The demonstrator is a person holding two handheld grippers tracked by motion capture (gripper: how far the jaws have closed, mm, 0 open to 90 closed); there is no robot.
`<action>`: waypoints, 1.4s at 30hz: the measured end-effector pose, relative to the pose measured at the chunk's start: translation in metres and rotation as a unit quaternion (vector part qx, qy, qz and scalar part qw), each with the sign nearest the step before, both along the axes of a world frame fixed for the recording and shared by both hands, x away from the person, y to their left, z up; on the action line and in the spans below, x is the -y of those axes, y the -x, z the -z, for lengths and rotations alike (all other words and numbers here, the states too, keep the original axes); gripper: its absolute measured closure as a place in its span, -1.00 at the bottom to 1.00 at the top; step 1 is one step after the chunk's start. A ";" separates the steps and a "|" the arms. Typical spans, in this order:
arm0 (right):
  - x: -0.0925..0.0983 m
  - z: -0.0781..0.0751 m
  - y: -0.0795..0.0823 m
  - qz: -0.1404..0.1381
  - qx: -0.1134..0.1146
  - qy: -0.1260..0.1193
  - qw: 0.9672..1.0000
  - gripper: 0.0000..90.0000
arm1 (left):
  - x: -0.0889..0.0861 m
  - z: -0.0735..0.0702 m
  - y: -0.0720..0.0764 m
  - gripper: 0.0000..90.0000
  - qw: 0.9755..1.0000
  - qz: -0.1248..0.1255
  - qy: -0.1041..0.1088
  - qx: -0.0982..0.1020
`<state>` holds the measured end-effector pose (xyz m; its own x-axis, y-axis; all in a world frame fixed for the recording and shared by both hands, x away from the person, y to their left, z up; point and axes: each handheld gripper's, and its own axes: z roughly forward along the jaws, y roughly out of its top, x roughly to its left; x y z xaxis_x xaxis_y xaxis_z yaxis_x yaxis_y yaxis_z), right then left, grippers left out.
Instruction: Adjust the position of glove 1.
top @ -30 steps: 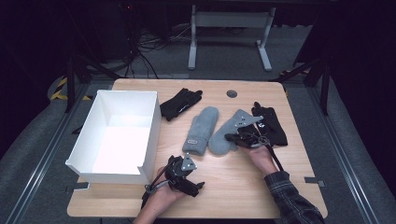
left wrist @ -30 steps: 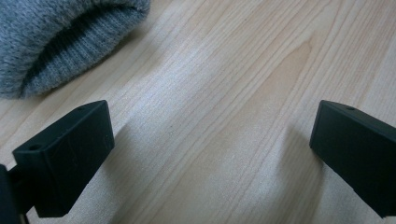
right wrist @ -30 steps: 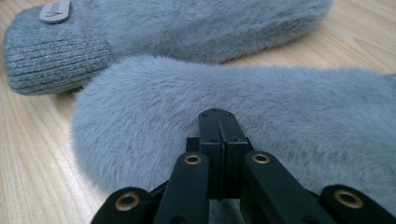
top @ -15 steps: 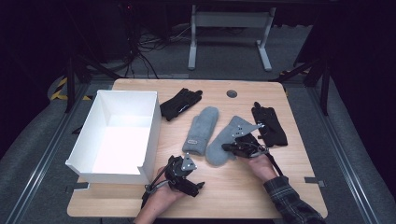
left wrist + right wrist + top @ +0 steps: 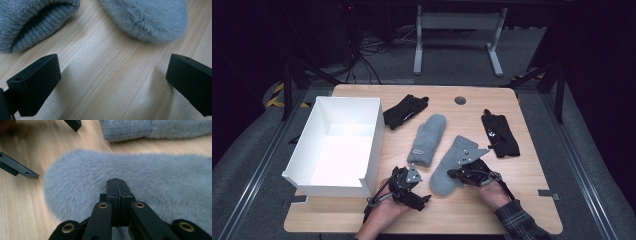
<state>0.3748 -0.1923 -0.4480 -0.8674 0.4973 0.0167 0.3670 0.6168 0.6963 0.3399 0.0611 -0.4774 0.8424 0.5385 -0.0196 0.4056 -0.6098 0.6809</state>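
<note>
Two grey mittens lie mid-table. The farther grey mitten point(image 5: 428, 141) rests alone, its knit cuff point(image 5: 27, 27) toward me. On the nearer fuzzy grey mitten point(image 5: 451, 162) sits my right gripper point(image 5: 453, 174). Its jaws are shut tight point(image 5: 117, 182), with the tips sunk in the fur, and the mitten comes along with it. My left gripper point(image 5: 423, 194) rests low near the front edge with its jaws wide open point(image 5: 112, 72) over bare wood. Both mittens' near ends lie just ahead of it, and nothing is between its jaws. The fuzzy mitten's rounded end point(image 5: 147, 20) is the closer one.
A white open box point(image 5: 374, 142) stands at the left. One black glove point(image 5: 404, 111) lies behind the mittens and another black glove point(image 5: 499, 134) lies at the right. A round hole point(image 5: 460, 100) marks the table's far side. The left gripper's jaws point(image 5: 18, 167) show beside the fuzzy mitten.
My right gripper has come toward me and leftward, and the fuzzy mitten has slid with it toward the front edge. The left gripper has stayed put.
</note>
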 end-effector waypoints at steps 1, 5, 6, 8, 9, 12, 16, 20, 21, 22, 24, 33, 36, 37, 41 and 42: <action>0.001 -0.002 0.000 0.000 0.003 -0.006 1.000 1.00 | 0.001 -0.002 0.001 -0.98 1.000 -0.003 -0.002 -0.003; 0.013 -0.012 -0.008 0.017 0.017 -0.015 1.000 1.00 | 0.003 -0.011 0.004 -0.67 1.000 -0.001 -0.012 0.001; 0.016 -0.013 -0.011 0.022 0.020 -0.019 0.999 1.00 | 0.003 -0.014 0.006 -0.65 1.000 -0.004 -0.006 -0.001; 0.023 -0.017 -0.017 0.033 0.026 -0.021 0.999 1.00 | 0.001 -0.019 0.008 -0.56 1.000 -0.001 0.015 -0.002; 0.027 -0.019 -0.020 0.038 0.031 -0.023 0.999 1.00 | 0.001 -0.022 0.009 -0.44 1.000 0.000 0.026 -0.001; 0.039 -0.024 -0.031 0.058 0.039 -0.029 0.997 1.00 | 0.001 -0.031 0.012 0.04 0.998 0.008 0.059 -0.002; 0.051 -0.026 -0.046 0.080 0.046 -0.039 0.995 1.00 | 0.008 -0.037 0.010 0.55 0.998 0.022 0.064 -0.004; 0.060 -0.024 -0.059 0.095 0.045 -0.038 0.994 1.00 | 0.021 -0.037 0.010 0.98 0.997 0.038 0.065 -0.012; 0.061 -0.023 -0.063 0.097 0.045 -0.034 0.994 1.00 | 0.023 -0.037 0.009 1.00 0.997 0.041 0.063 -0.014; 0.061 -0.023 -0.063 0.097 0.045 -0.034 0.994 1.00 | 0.023 -0.037 0.009 1.00 0.997 0.041 0.063 -0.014; 0.061 -0.020 -0.069 0.099 0.047 -0.034 0.993 1.00 | 0.030 -0.035 0.007 1.00 0.997 0.044 0.059 -0.017; 0.057 -0.007 -0.074 0.098 0.028 0.005 0.995 1.00 | 0.045 -0.025 -0.004 1.00 0.998 0.041 0.030 -0.031; 0.060 -0.007 -0.069 0.097 0.028 0.014 0.995 1.00 | 0.045 -0.024 -0.006 1.00 0.998 0.037 0.030 -0.034; 0.061 -0.008 -0.068 0.098 0.026 0.017 0.995 1.00 | 0.045 -0.023 -0.007 1.00 0.998 0.038 0.030 -0.033; 0.066 -0.009 -0.060 0.098 0.027 0.025 0.995 1.00 | 0.044 -0.023 -0.009 1.00 0.999 0.033 0.025 -0.033; 0.067 -0.009 -0.059 0.098 0.026 0.027 0.994 1.00 | 0.044 -0.023 -0.010 1.00 0.999 0.031 0.024 -0.034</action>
<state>0.4333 -0.2589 -0.4386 -0.7525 0.6561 -0.0570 0.4479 0.5733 0.6861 0.3500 0.0174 -0.4542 0.8704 0.4817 -0.1023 0.4136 -0.6023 0.6828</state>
